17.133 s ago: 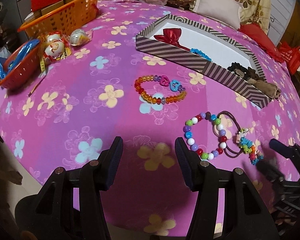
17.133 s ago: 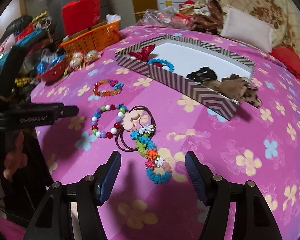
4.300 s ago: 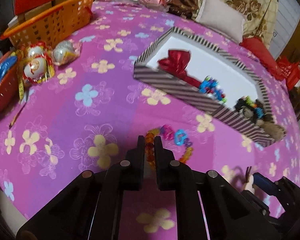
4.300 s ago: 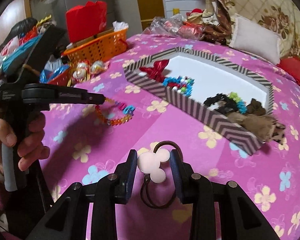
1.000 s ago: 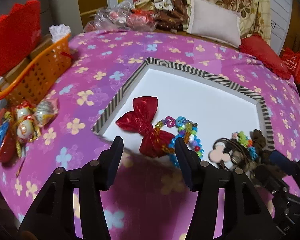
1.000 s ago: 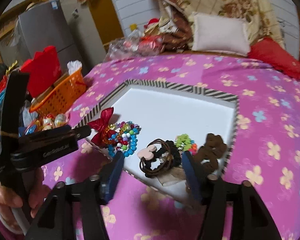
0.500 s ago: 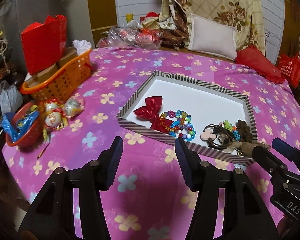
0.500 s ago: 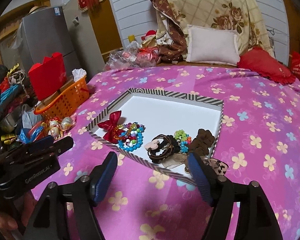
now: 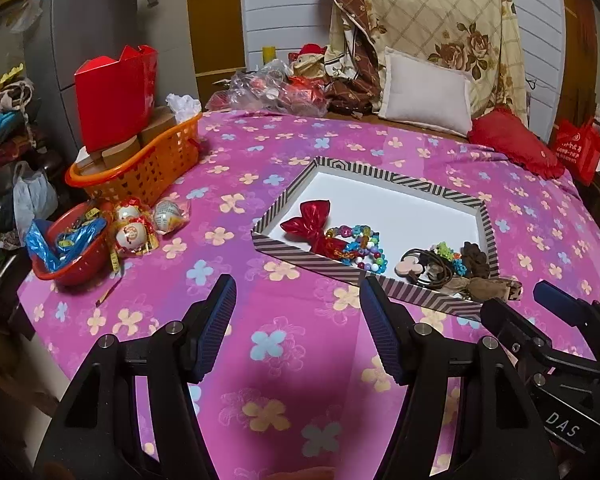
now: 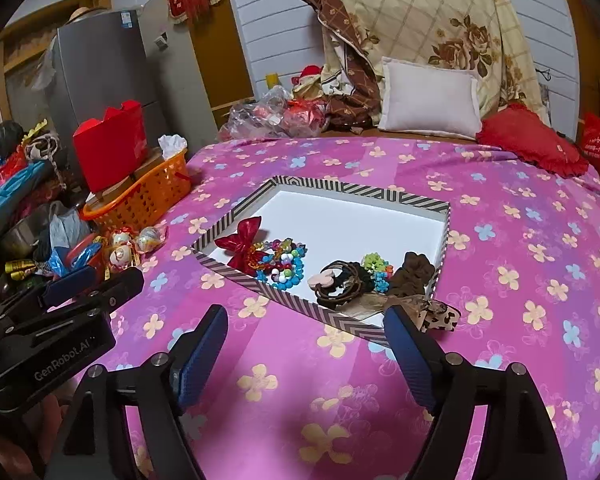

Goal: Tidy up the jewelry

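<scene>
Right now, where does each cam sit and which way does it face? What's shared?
Left wrist: on the left gripper, above the near table edge, facing the striped tray; own open fingers at bottom, right gripper at lower right.
Right wrist: on the right gripper, facing the same tray from further right; own open fingers at bottom, left gripper at lower left.
Shared: tray, red bow, orange basket, white pillow.
</scene>
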A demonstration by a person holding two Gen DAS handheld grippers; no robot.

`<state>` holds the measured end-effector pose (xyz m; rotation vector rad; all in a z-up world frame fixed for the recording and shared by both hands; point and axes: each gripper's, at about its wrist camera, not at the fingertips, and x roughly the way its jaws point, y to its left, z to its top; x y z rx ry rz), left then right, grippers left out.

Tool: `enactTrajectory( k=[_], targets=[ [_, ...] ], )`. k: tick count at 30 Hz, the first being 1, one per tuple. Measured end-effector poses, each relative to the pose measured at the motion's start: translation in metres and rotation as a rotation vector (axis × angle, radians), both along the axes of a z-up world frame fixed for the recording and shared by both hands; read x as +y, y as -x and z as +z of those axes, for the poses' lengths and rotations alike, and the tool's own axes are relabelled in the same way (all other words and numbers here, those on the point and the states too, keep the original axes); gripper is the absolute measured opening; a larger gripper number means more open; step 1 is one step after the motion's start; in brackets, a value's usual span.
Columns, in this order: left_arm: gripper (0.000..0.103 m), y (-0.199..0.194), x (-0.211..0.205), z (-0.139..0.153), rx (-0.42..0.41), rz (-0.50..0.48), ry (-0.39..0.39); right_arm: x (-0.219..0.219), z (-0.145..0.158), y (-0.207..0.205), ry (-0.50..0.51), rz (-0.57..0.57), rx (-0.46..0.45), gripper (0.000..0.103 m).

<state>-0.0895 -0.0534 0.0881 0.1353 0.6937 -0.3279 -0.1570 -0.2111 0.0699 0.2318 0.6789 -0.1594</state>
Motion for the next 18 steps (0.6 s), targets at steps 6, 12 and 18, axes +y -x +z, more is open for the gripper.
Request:
enactTrajectory(
  k=[6, 12, 18],
  targets=[
    [0.064, 0.0017, 0.0013, 0.0006, -0.001, 0.001, 0.001, 0.0020, 0.0001, 0.0013, 0.002, 0.003, 0.008, 0.079],
    [0.064, 0.0029, 0.0036, 0.0010, -0.002, 0.006, 0.001, 0.0048, 0.0003, 0.0022, 0.002, 0.005, 0.011, 0.079],
    [0.064, 0.0023, 0.0106, 0.0027, 0.000, 0.011, 0.000, 0.0052, -0.0003, 0.0018, -0.001, 0.006, 0.013, 0.079]
  ],
)
